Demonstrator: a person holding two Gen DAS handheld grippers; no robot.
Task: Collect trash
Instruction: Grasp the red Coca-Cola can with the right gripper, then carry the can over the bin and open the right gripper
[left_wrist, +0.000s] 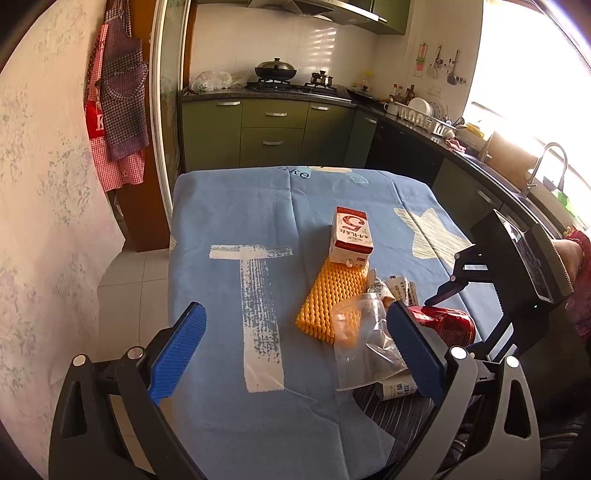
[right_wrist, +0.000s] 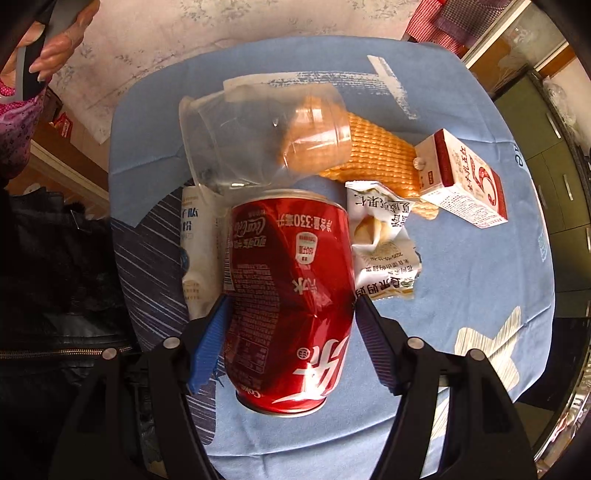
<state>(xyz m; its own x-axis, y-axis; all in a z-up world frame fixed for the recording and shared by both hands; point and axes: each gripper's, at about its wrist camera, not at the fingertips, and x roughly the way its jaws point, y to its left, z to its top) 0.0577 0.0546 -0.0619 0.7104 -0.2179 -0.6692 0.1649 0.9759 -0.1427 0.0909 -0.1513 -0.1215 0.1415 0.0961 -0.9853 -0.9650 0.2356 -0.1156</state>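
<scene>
On a blue tablecloth (right_wrist: 461, 266), a dented red can (right_wrist: 291, 295) is straddled by the right gripper (right_wrist: 291, 310) — jaws spread, not yet pinching. Beyond lie wrappers (right_wrist: 380, 236), a plastic cup (right_wrist: 258, 140) and a carton (right_wrist: 465, 177) — nothing collected. The left gripper (left_wrist: 295, 332) is held spread, empty.

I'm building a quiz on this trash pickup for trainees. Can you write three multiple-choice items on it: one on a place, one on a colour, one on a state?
1. The milk carton stands at an end of:
A. the foam net
B. the kitchen sink
C. the stove

2. The foam net is:
A. green
B. orange-yellow
C. black

3. The red can is:
A. upright and smooth
B. on its side, dented
C. inside a bag

A: the carton's base meets the net's far end in the left wrist view.
B: its mesh shows orange-yellow in both views.
B: it lies creased between the right tool's pads.
</scene>
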